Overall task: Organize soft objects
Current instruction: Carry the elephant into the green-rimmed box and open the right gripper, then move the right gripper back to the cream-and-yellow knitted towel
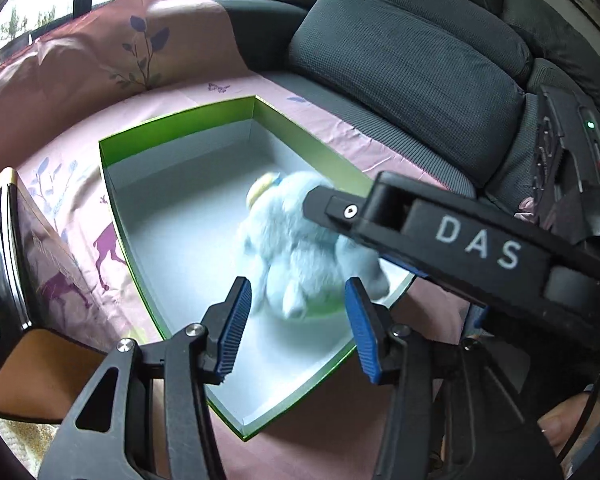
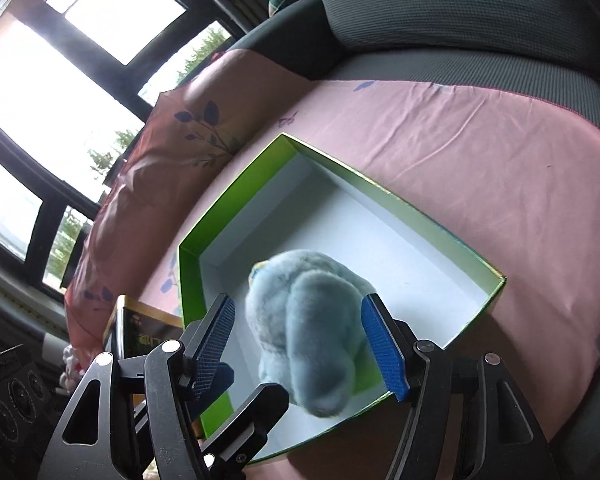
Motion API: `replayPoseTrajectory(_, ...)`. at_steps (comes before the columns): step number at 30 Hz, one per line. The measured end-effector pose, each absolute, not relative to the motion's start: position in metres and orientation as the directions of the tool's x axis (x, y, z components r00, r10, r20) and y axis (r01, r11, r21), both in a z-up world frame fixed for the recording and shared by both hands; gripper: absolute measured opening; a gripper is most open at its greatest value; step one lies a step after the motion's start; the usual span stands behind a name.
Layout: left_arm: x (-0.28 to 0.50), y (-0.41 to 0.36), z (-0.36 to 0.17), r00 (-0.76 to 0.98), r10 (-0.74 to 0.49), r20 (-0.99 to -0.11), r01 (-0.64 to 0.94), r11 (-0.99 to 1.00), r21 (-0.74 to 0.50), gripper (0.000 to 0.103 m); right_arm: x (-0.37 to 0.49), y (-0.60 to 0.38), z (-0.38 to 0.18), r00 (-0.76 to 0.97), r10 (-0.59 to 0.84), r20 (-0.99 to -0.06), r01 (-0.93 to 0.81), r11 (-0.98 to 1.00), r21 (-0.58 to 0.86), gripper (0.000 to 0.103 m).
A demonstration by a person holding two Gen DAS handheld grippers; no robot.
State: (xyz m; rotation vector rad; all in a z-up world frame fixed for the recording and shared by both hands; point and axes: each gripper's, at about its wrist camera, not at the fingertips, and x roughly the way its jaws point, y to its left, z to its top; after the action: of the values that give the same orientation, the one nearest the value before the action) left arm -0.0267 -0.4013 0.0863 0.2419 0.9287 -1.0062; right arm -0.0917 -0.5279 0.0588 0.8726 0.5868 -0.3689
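The box (image 1: 180,216) is the landmark: green-walled, white inside, lidless, lying on a pink sheet (image 1: 80,184) spread over a grey sofa (image 1: 400,52). A pale blue plush (image 1: 300,248) sits inside it, toward the near right corner (motion blur hides whether it rests on the floor of the box). The left tongs (image 1: 298,326) hang over the near edge of the box, blue pads (image 1: 232,328) moderately apart with nothing between them, the plush just beyond. The right tongs (image 2: 306,344) reach in over the box from the right; they stand wide, the plush lying between the pads without either one pressing it. Left of the box stands a dark gold-edged case (image 1: 4,264), and behind it a pink pillow (image 1: 100,52)
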Motion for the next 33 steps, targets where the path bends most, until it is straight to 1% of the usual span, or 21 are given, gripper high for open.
replayPoseTrajectory(3,-0.020,-0.402,0.074,0.192,-0.571,-0.798,0.777,0.585,-0.232,0.048,-0.096,-0.532,0.058,0.786,-0.079,-0.613,0.531,0.595,0.603,0.071)
replayPoseTrajectory(5,-0.019,-0.399,0.070,0.209,-0.561,-0.801,0.766,0.603,-0.222,0.047,-0.094,-0.532,0.057,0.779,-0.087,-0.621,0.536,0.606,0.588,0.071)
replayPoseTrajectory(6,-0.023,-0.397,0.070,0.222,-0.562,-0.796,0.768,0.605,-0.212,0.047,-0.093,-0.531,0.057,0.769,-0.102,-0.632,0.547,0.616,0.567,0.072)
replayPoseTrajectory(8,-0.026,-0.396,0.069,0.268,-0.517,-0.813,0.750,0.642,-0.161,0.047,-0.092,-0.529,0.057,0.753,-0.130,-0.645,0.563,0.634,0.530,0.072)
replayPoseTrajectory(9,-0.027,-0.394,0.068,0.273,-0.507,-0.818,0.740,0.654,-0.159,0.043,-0.092,-0.529,0.057,0.748,-0.139,-0.649,0.569,0.637,0.520,0.072)
replayPoseTrajectory(11,-0.026,-0.389,0.066,0.259,-0.517,-0.816,0.718,0.668,-0.195,0.042,-0.093,-0.530,0.058,0.746,-0.161,-0.646,0.576,0.643,0.504,0.073)
replayPoseTrajectory(13,-0.025,-0.382,0.066,0.245,-0.519,-0.819,0.683,0.692,-0.234,0.031,-0.092,-0.530,0.058,0.746,-0.171,-0.644,0.575,0.654,0.493,0.073)
replayPoseTrajectory(16,-0.029,-0.374,0.065,0.205,-0.529,-0.823,0.658,0.697,-0.284,0.025,-0.089,-0.528,0.058,0.738,-0.177,-0.651,0.574,0.672,0.468,0.073)
replayPoseTrajectory(20,-0.043,-0.369,0.066,0.236,-0.515,-0.824,0.649,0.715,-0.261,0.018,-0.085,-0.525,0.060,0.717,-0.191,-0.671,0.584,0.690,0.427,0.073)
replayPoseTrajectory(22,-0.043,-0.361,0.065,0.226,-0.526,-0.820,0.613,0.731,-0.300,0.012,-0.083,-0.524,0.060,0.715,-0.186,-0.674,0.579,0.697,0.423,0.073)
replayPoseTrajectory(24,-0.044,-0.352,0.065,0.201,-0.546,-0.813,0.576,0.737,-0.353,0.010,-0.083,-0.524,0.059,0.720,-0.175,-0.672,0.571,0.699,0.430,0.073)
replayPoseTrajectory(25,-0.045,-0.351,0.066,0.197,-0.549,-0.812,0.570,0.738,-0.360,0.009,-0.083,-0.524,0.059,0.722,-0.170,-0.671,0.566,0.702,0.432,0.073)
replayPoseTrajectory(29,-0.057,-0.344,0.071,0.218,-0.533,-0.818,0.569,0.750,-0.337,0.008,-0.079,-0.518,0.059,0.725,-0.154,-0.671,0.545,0.723,0.423,0.073)
replayPoseTrajectory(33,-0.063,-0.336,0.073,0.212,-0.535,-0.818,0.546,0.759,-0.355,0.007,-0.073,-0.510,0.059,0.719,-0.148,-0.679,0.535,0.743,0.403,0.073)
